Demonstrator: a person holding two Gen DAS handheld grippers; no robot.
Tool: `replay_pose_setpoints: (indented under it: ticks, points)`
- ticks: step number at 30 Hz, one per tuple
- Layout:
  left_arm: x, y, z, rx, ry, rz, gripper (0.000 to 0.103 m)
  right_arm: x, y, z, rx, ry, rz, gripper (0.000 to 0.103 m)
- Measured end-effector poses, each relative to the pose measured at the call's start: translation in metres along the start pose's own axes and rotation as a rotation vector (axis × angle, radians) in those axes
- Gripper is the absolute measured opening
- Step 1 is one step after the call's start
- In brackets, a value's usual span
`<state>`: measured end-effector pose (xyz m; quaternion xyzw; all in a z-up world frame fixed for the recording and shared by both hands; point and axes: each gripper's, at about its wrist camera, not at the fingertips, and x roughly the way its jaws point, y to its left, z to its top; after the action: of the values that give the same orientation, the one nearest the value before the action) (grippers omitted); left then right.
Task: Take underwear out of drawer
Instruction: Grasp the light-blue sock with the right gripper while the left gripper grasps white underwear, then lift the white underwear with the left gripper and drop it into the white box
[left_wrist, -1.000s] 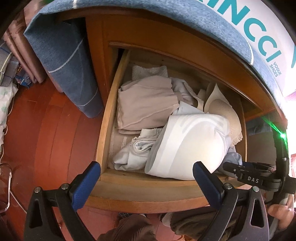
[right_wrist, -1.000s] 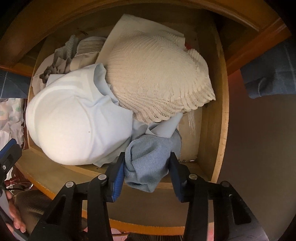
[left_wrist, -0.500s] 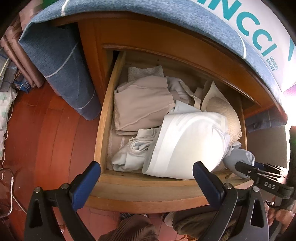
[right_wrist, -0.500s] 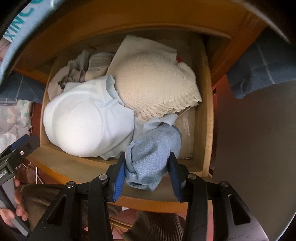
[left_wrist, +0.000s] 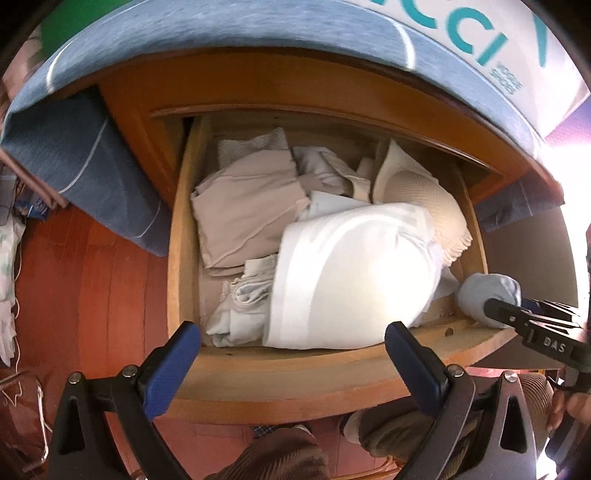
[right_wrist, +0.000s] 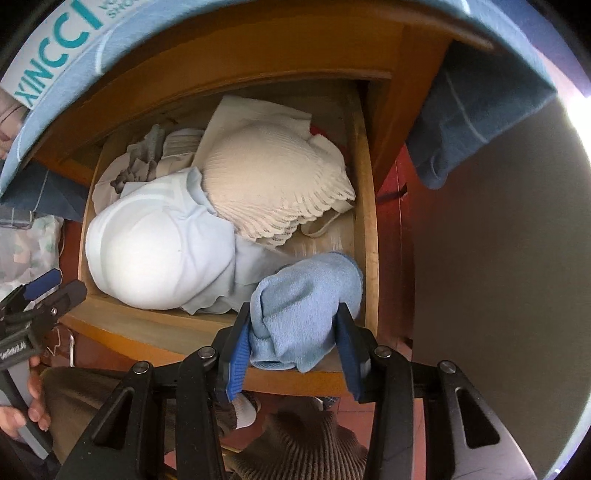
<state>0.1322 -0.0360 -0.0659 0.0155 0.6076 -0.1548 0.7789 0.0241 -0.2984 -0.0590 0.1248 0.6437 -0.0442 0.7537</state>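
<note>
The wooden drawer (left_wrist: 177, 258) (right_wrist: 369, 229) stands pulled out, full of folded pale clothes. My right gripper (right_wrist: 291, 325) is shut on a light blue bundle of underwear (right_wrist: 306, 302), held above the drawer's front right corner; the same blue underwear (left_wrist: 487, 299) shows at the right of the left wrist view. My left gripper (left_wrist: 291, 354) hangs open over the drawer's front edge, nothing between its fingers. A big white garment (left_wrist: 351, 273) (right_wrist: 155, 251) bulges in the middle, with a cream lace piece (right_wrist: 273, 184) behind it.
A beige folded garment (left_wrist: 243, 206) lies at the drawer's left. A blue cloth (left_wrist: 81, 166) drapes over the cabinet top and hangs at both sides. Red wooden floor (left_wrist: 85, 295) lies to the left. A person's knees in brown trousers (right_wrist: 310, 443) sit below the drawer front.
My right gripper has risen and drawn back toward the drawer front, lifting the blue underwear off the pile. The left gripper shifted a little and stayed open.
</note>
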Motion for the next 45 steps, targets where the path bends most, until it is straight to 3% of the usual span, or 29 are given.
replay_pose_setpoints:
  ticks: [8, 15, 18, 28, 34, 36, 39, 45]
  points:
    - [0.01, -0.025, 0.007, 0.025, 0.011, 0.019, 0.102, 0.0, 0.004, -0.001, -0.002, 0.005, 0.0, 0.038]
    - [0.039, -0.051, 0.011, 0.043, 0.085, 0.042, 0.102, -0.002, 0.0, -0.003, -0.008, 0.01, 0.0, 0.038]
    - [0.055, -0.056, 0.012, 0.043, 0.12, 0.082, 0.102, 0.0, 0.0, -0.002, -0.005, 0.015, 0.003, 0.038]
    - [0.074, -0.059, 0.02, 0.016, 0.145, 0.094, 0.101, 0.006, 0.0, -0.001, 0.002, 0.032, 0.018, 0.038]
    - [0.081, -0.061, 0.022, 0.032, 0.153, 0.1, 0.068, 0.007, 0.006, 0.0, 0.003, 0.04, 0.031, 0.038]
    - [0.08, -0.059, 0.022, 0.035, 0.154, 0.083, 0.045, 0.008, 0.009, 0.001, 0.0, 0.041, 0.031, 0.038]
    - [0.08, -0.06, 0.02, 0.039, 0.151, 0.09, 0.032, 0.008, 0.009, 0.001, 0.0, 0.042, 0.03, 0.038]
    - [0.072, -0.064, 0.014, 0.038, 0.129, 0.083, 0.019, 0.008, 0.008, 0.0, 0.006, 0.04, 0.035, 0.038]
